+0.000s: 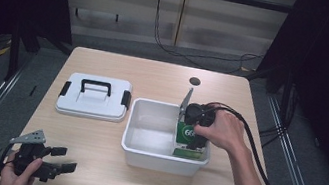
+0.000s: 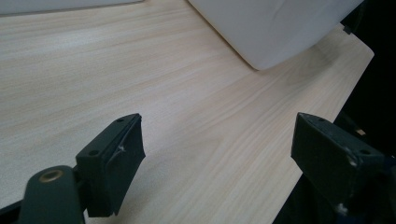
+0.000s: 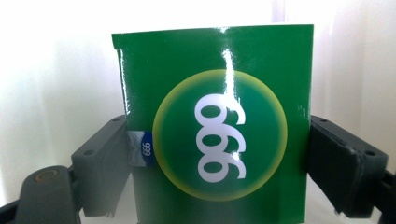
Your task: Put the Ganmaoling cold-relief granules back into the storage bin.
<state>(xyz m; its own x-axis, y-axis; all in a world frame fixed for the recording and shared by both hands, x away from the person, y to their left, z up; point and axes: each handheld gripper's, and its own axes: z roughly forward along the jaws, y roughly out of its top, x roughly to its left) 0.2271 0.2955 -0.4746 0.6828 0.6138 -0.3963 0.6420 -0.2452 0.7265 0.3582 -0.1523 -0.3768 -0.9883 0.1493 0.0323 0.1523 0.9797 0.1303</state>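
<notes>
My right tool clamps green box inside white bin, at its 3 o'clock wall. Left tool idle, spread wide, tabletop 7 o'clock. Step: likely placing box; next, release and lift clear.

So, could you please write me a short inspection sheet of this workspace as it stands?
Surface: light wooden table, round hole near the far edge.
Job's things: white bin open; green box marked 999 held inside at its right end; white lid with black handle flat on the table left of the bin.
Clutter: nothing seen.
Grippers: right gripper shut on the green box; left gripper open, low over the table's near left corner, holding nothing.
Cables: a black cable trails from the right gripper; others lie on the floor behind.
Surroundings: dark curtains, grey floor, pale back wall.
</notes>
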